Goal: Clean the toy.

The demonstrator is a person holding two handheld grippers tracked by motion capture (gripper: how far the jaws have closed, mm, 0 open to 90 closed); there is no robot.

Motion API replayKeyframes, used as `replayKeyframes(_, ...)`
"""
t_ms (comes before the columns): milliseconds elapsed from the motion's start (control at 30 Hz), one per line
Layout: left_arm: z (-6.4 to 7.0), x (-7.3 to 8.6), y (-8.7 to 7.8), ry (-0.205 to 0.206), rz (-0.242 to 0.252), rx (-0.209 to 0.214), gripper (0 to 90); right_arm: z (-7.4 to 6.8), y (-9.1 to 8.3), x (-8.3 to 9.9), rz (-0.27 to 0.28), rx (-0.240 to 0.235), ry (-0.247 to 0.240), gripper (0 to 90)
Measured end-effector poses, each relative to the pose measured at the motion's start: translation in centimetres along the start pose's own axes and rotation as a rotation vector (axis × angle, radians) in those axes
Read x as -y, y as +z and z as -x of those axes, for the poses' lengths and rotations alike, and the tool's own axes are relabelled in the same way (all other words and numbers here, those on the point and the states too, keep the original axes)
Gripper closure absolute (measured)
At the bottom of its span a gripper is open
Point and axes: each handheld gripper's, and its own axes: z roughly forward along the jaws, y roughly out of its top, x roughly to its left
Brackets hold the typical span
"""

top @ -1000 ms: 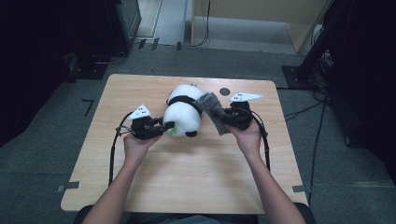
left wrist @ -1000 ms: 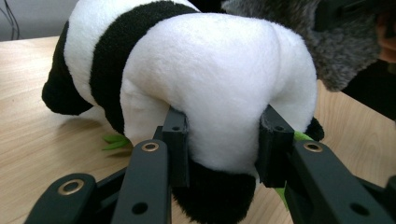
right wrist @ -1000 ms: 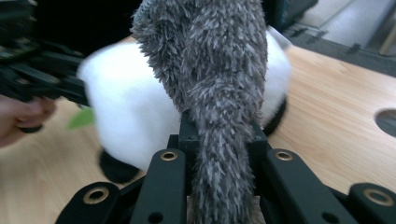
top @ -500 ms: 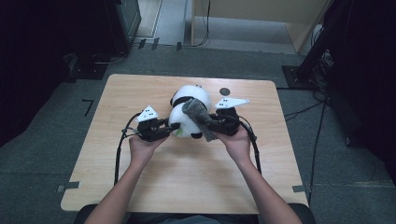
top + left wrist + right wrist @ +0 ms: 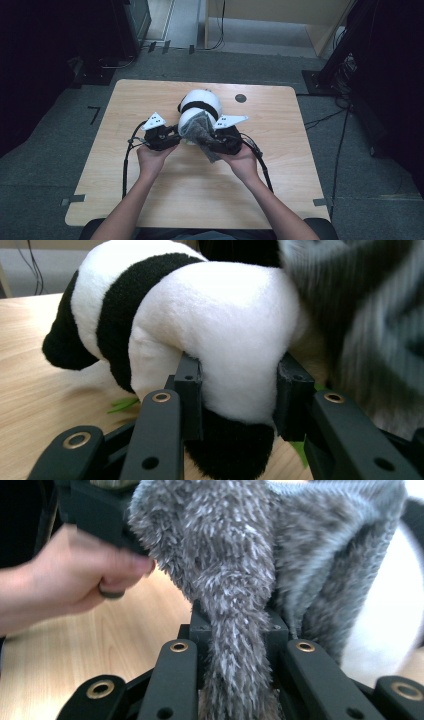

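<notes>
High view: the left hand-held gripper (image 5: 176, 140) clamps the plush panda (image 5: 200, 107). The right hand-held gripper (image 5: 212, 141) pinches the grey cloth (image 5: 200, 131) against it. Wiping or covering seems only begun.

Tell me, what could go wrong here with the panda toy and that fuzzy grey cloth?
The left hand-held gripper pinches only soft plush on the panda, so it might slip free or tip. The grey cloth is bunched in the right hand-held gripper, so it could slide out while draped against the toy.
</notes>
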Motion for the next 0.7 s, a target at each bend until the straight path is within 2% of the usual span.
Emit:
replayKeyframes(100,0.0,-0.1,-0.2,0.001,0.01,-0.008,63.2,-0.5,0.9,0.4,-0.033,0.002,-0.026,76.1)
replayKeyframes(267,-0.2,-0.1,-0.4,-0.013,0.027,0.005,63.2,-0.4,1.8,1.1,-0.056,-0.007,-0.031,76.4)
replayKeyframes(400,-0.4,-0.2,-0.6,-0.028,0.035,0.006,63.1,-0.1,2.2,1.7,-0.046,-0.006,-0.056,76.8)
replayKeyframes(467,-0.4,-0.2,-0.6,-0.031,0.042,0.007,63.1,0.0,2.4,2.0,-0.058,0.005,-0.069,76.9)
replayKeyframes(700,-0.4,-0.2,-0.7,-0.034,0.057,0.011,63.2,1.1,2.9,2.9,-0.056,0.0,-0.059,77.4)
